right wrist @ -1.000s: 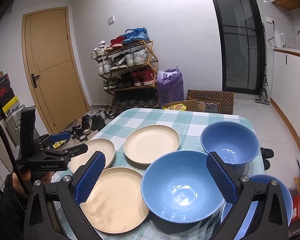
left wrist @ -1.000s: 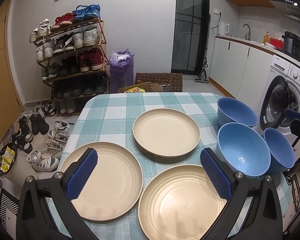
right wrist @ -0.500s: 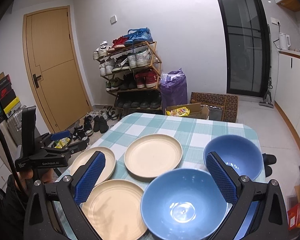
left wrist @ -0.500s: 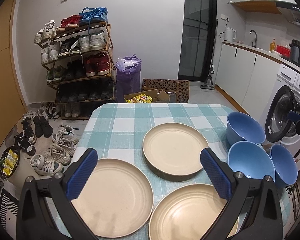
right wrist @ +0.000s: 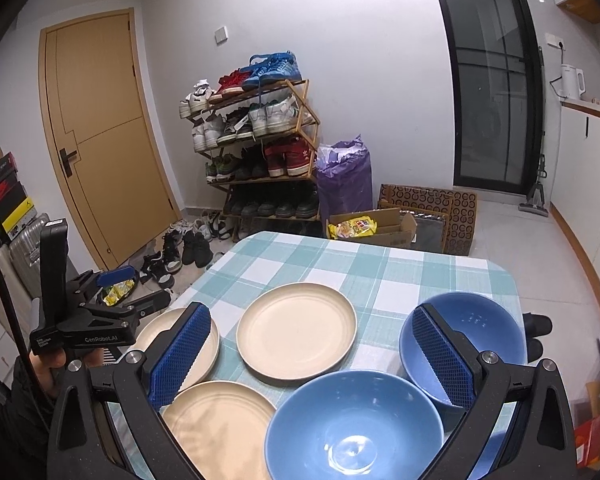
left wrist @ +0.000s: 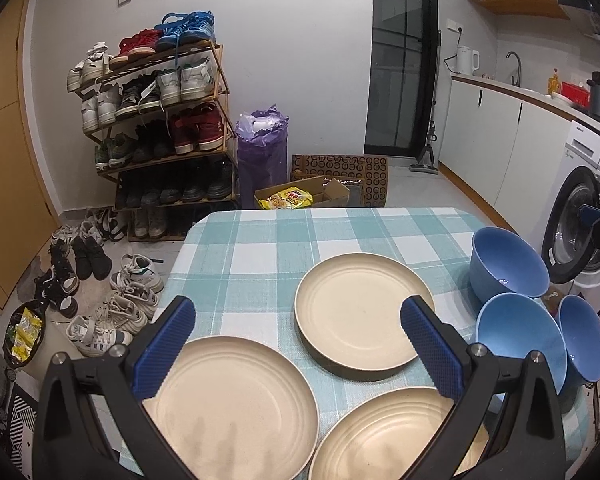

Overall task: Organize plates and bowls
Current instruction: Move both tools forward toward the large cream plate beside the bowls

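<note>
Three beige plates lie on the checked table [left wrist: 260, 248]: a far one [left wrist: 360, 316], a near left one [left wrist: 236, 404] and a near right one [left wrist: 384, 440]. Three blue bowls stand at the right edge: far [left wrist: 508, 268], middle [left wrist: 520, 344], rightmost [left wrist: 584, 340]. My left gripper [left wrist: 298, 352] is open and empty, above the near plates. My right gripper [right wrist: 312, 364] is open and empty, above the near bowl [right wrist: 352, 428], with the far bowl [right wrist: 468, 332] behind its right finger. The plates [right wrist: 296, 330] show there too. The left gripper also shows in the right wrist view [right wrist: 120, 288].
A shoe rack [left wrist: 156, 128], loose shoes on the floor [left wrist: 100, 288], a purple bag [left wrist: 262, 148] and cardboard boxes [left wrist: 332, 188] stand beyond the table's far edge. A washing machine [left wrist: 584, 216] and white cabinets are at the right. A door [right wrist: 104, 140] is at the left.
Both grippers have pulled back and tilted up, so plates and bowls sit lower and smaller in both views. Both stayed open. No plate or bowl moved.
</note>
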`<action>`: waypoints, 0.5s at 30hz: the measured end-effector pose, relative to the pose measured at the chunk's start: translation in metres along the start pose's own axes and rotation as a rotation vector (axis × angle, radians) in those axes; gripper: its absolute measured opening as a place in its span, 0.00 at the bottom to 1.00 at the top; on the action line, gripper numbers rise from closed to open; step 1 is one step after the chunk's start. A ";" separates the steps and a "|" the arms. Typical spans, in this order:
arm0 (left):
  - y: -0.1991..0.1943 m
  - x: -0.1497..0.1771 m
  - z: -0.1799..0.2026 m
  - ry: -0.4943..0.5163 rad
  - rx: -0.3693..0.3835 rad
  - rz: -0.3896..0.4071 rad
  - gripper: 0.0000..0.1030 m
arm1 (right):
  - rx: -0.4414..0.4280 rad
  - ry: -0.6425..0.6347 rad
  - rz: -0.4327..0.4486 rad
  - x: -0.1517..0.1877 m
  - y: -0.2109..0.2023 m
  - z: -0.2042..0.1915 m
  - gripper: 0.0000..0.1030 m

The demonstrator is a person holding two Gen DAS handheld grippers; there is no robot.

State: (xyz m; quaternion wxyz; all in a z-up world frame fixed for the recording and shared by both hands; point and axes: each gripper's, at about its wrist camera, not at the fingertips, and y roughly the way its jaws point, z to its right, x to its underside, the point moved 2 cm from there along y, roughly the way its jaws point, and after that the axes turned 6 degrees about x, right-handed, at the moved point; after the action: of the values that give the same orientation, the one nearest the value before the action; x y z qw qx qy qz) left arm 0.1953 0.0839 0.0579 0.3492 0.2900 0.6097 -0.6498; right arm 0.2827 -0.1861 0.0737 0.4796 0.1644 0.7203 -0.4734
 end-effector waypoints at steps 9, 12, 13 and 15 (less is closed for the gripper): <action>0.020 0.002 -0.004 -0.004 -0.001 -0.032 1.00 | 0.004 -0.005 -0.059 -0.002 0.030 0.003 1.00; 0.025 0.002 -0.006 -0.001 -0.003 -0.041 1.00 | 0.007 -0.008 -0.078 -0.002 0.041 0.004 1.00; 0.027 0.002 -0.006 0.001 -0.002 -0.043 1.00 | 0.007 -0.008 -0.083 -0.002 0.043 0.004 1.00; 0.033 0.003 -0.007 0.002 -0.003 -0.055 1.00 | 0.010 -0.008 -0.101 -0.001 0.051 0.004 1.00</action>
State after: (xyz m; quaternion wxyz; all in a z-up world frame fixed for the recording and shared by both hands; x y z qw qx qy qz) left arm 0.2203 0.0898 0.0355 0.3310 0.2734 0.6189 -0.6578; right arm 0.3208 -0.1639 0.0477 0.4572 0.1283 0.7233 -0.5014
